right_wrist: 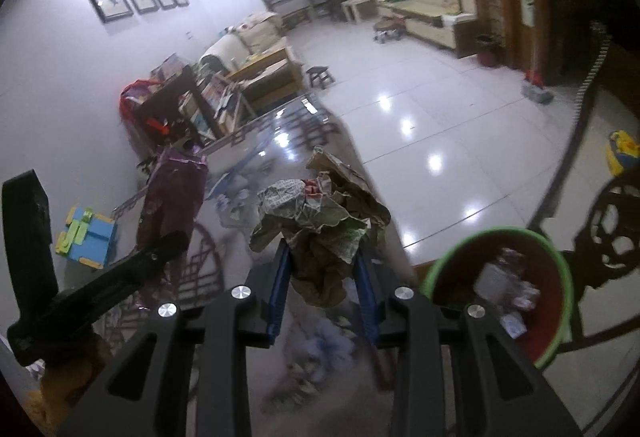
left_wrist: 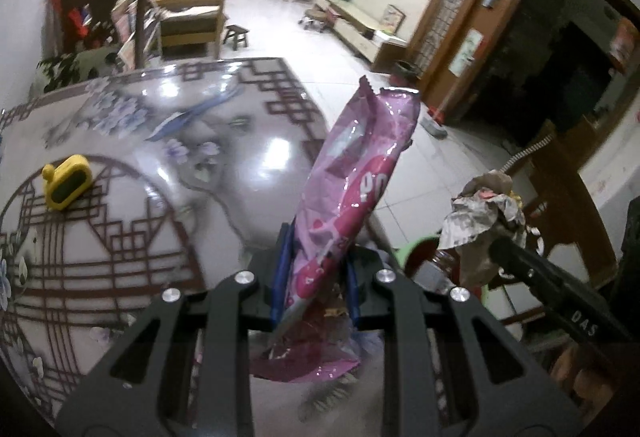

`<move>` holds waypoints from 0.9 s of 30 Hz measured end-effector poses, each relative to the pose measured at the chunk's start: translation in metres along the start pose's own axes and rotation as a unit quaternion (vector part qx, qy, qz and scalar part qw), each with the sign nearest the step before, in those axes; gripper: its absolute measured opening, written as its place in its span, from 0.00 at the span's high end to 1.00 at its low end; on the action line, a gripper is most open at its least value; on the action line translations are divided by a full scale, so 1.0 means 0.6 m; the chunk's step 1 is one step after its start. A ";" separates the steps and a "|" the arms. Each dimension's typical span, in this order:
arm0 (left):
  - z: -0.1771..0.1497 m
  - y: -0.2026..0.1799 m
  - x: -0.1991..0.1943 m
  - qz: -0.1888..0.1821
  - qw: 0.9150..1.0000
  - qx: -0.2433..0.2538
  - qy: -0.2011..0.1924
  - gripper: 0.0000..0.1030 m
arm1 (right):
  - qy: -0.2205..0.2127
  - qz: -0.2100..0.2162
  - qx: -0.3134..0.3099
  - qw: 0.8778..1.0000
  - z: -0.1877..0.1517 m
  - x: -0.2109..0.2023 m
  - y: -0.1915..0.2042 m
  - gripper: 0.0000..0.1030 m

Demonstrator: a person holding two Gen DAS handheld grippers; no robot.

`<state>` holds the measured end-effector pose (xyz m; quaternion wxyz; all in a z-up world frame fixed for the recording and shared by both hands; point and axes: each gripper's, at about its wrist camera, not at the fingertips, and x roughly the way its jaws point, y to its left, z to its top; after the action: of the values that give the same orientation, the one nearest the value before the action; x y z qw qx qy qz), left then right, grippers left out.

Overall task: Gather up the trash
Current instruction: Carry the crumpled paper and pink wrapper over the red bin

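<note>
The left gripper [left_wrist: 314, 273] pinches a pink wrapper [left_wrist: 352, 173] above the table [left_wrist: 120, 205]. The right gripper [right_wrist: 324, 269] clamps crumpled newspaper [right_wrist: 320, 221], just beside a green-rimmed bin [right_wrist: 556, 257] that already holds scraps. The wrapper stands tall and floppy, so it might catch the rim and fall outside.

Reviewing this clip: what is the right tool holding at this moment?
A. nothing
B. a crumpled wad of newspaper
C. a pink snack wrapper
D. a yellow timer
B: the right tool is closed on a crumpled wad of newspaper, while the pink snack wrapper sits in the left tool.
</note>
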<state>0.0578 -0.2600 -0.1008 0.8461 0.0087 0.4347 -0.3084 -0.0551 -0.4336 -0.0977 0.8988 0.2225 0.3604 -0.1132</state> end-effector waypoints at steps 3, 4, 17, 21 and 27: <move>-0.008 -0.037 -0.004 -0.011 1.000 0.021 0.003 0.79 | -0.014 -0.011 0.016 1.000 -0.011 -0.031 -0.022 0.70; -0.013 -0.056 -0.005 -0.017 0.999 0.030 0.006 0.79 | -0.019 -0.016 0.021 0.999 -0.015 -0.041 -0.029 0.70; -0.045 -0.211 0.044 -0.067 0.992 0.103 0.040 0.79 | -0.042 -0.089 0.081 0.992 -0.062 -0.128 -0.157 0.69; -0.056 -0.248 0.075 -0.074 0.988 0.120 0.058 0.79 | -0.039 -0.107 0.096 0.989 -0.071 -0.136 -0.189 0.69; -0.070 -0.287 0.114 -0.077 0.984 0.142 0.081 0.79 | -0.032 -0.121 0.119 0.985 -0.082 -0.140 -0.234 0.69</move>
<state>-0.0345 -0.4228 -0.1338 0.7719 0.1203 0.4530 -0.4295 -0.1958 -0.5292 -0.1152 0.8566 0.2789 0.3393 -0.2707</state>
